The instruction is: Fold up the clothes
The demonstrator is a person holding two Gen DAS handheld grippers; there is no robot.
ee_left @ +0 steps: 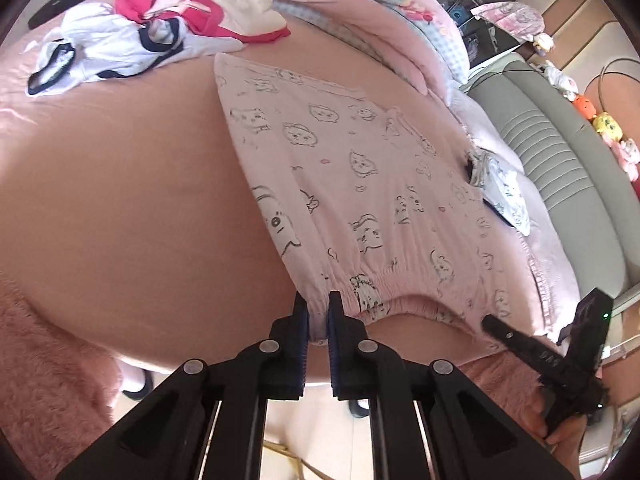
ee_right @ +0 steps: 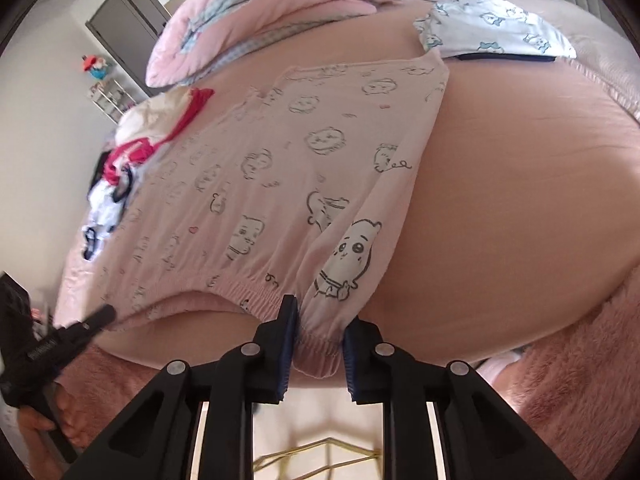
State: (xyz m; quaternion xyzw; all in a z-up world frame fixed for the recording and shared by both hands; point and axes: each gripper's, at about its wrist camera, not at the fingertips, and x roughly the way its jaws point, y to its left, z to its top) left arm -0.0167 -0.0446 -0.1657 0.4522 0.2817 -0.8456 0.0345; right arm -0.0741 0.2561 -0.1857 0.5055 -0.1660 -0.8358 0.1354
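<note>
While both our tongs, left (ee_left: 318, 316) and right (ee_right: 318, 326), clamp the waistband, the pink shorts (ee_left: 360, 184) stretch lengthwise toward the bed's far side.

The elastic waistband of the pink cartoon-print shorts (ee_left: 360, 184), spread flat on the pink bed (ee_left: 132, 184), is pinched at 1 corner by the left gripper (ee_left: 318, 316), while the other corner is met by the right gripper (ee_left: 490, 322).

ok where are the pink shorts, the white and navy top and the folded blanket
pink shorts (ee_left: 340, 168): left wrist view, middle of the printed fabric
white and navy top (ee_left: 108, 52): left wrist view, crumpled white body
folded blanket (ee_right: 248, 28): right wrist view, pink outer fold
</note>
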